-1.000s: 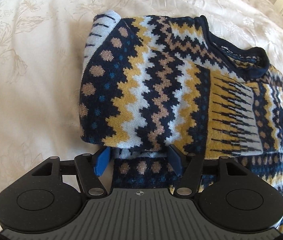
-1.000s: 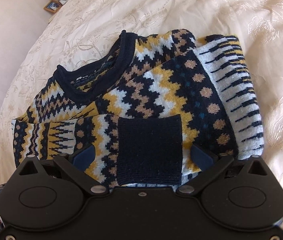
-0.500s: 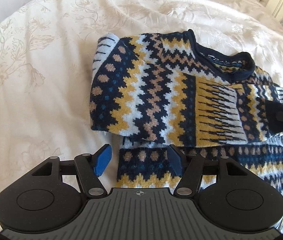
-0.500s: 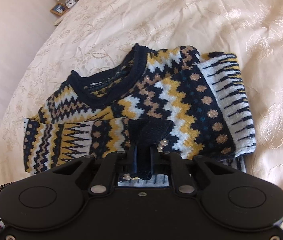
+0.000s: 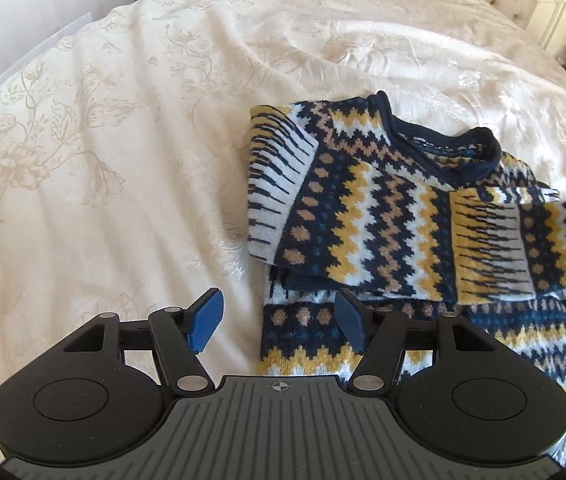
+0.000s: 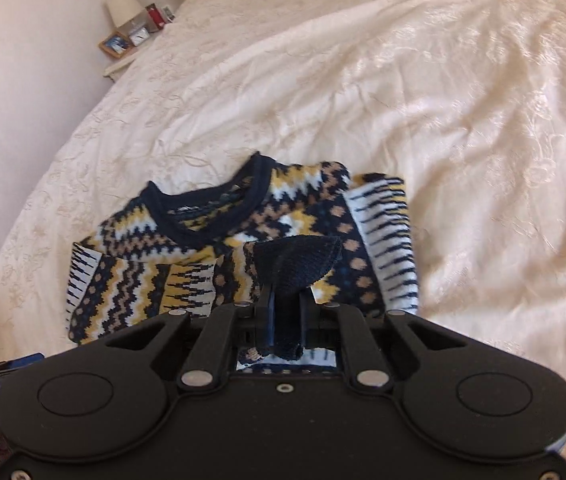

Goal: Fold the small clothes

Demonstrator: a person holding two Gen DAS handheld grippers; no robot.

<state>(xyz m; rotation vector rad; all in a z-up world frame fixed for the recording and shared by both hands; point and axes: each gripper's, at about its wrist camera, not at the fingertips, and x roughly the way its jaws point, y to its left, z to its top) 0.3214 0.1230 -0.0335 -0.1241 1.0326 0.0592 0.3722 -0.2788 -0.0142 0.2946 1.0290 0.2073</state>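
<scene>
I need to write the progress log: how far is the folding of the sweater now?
Partly done. The sweater lies on the bed with both sleeves folded across the chest. In hand: the right gripper is shut on the navy cuff; the left gripper is open over the lower edge. Left: the hem part looks unfolded, so the body fold remains.

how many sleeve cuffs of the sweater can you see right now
1: the navy cuff is pinched in the right gripper, above the folded sweater on the bed. The other cuff is hidden.
</scene>
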